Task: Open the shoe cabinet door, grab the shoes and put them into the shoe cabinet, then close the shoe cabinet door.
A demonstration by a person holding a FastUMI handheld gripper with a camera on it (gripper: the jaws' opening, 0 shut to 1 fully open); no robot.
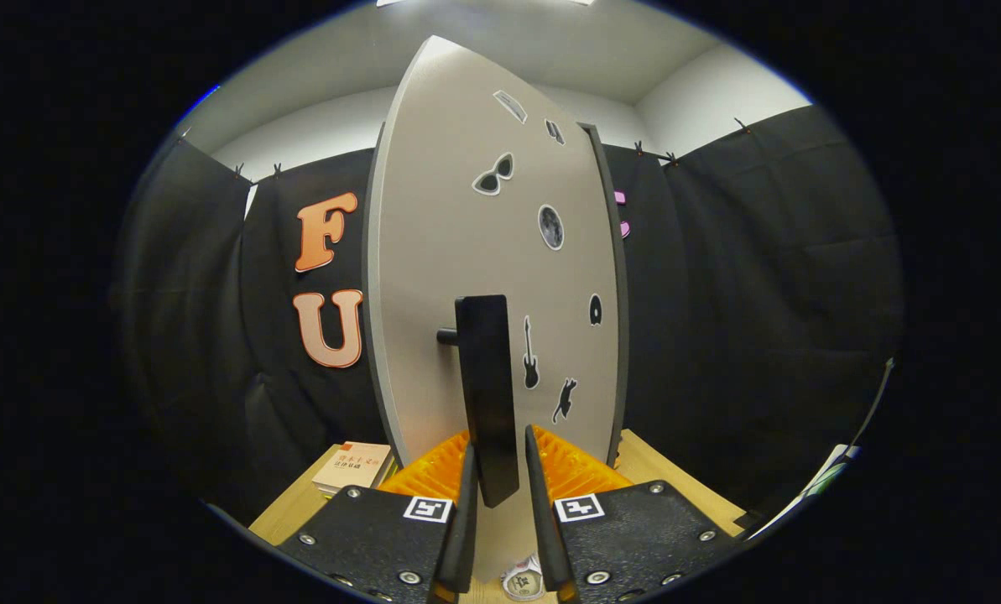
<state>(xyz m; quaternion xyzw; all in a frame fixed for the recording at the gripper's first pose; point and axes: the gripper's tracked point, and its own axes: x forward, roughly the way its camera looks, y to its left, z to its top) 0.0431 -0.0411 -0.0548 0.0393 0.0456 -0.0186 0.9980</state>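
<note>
The shoe cabinet door (441, 252) is a tall grey panel with small black stickers, standing just ahead of me and turned at an angle. Its black vertical handle (485, 377) sticks out on a short peg. My gripper (498, 438) has one finger on each side of the handle's lower end, and both fingers press on it. The dark edge of the cabinet (613, 285) shows behind the door on the right. The door hides the cabinet's inside.
A book (353, 466) lies on the wooden tabletop (676, 482), left of the door's foot. A small round object (523, 580) sits on the wood below my fingers. Black cloth walls close in on both sides.
</note>
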